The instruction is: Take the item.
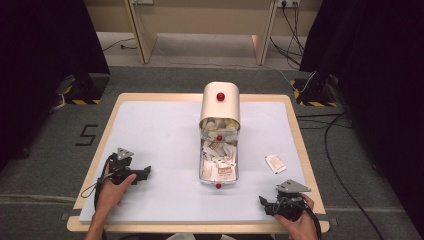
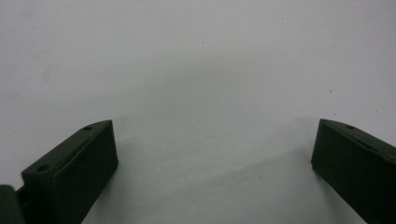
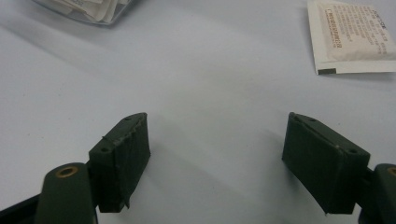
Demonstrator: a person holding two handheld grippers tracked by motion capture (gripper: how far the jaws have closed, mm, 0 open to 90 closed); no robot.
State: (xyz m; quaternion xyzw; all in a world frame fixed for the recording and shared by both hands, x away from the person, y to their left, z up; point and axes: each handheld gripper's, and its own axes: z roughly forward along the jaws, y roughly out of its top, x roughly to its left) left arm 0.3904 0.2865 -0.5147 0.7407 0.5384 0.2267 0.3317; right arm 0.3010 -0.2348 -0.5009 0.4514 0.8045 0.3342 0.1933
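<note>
— What sits at the middle of the table?

— A cream canister [image 1: 220, 105] with a rounded top and a red knob [image 1: 220, 96], standing at the 12 o'clock side of the pale table surface [image 1: 160, 135]. In front of it, running toward 6 o'clock, a clear tray [image 1: 218, 165] lies full of small white sachets [image 1: 220, 155], some with reddish print. Two more small red knobs show on the tray's line, one near the canister's mouth and one at the near end.

— Anything loose?

— One sachet [image 1: 275, 163] lies flat on the table at about 3 o'clock from the tray, apart from it. In the right gripper view the same sachet [image 3: 351, 38] is up at 1 o'clock, beyond the jaws, and the tray's corner [image 3: 88, 11] is at 11 o'clock.

— And the grippers?

— The left gripper [image 1: 145, 172] rests at about 8 o'clock from the tray, held by the person's left hand [image 1: 112, 192], with a grey three-cornered plate [image 1: 124, 152] on top. In the left gripper view its jaws stand wide apart with bare table between them; they hold nothing. The right gripper [image 1: 264, 202] is at about 5 o'clock, in the right hand [image 1: 297, 220], near the table's front edge. Its jaws too are spread wide over bare table, empty.

— Around the table?

— Grey floor [image 1: 45, 150], cables [image 1: 340, 165] at 3 o'clock, dark curtains [image 1: 40, 40] on both sides.
</note>
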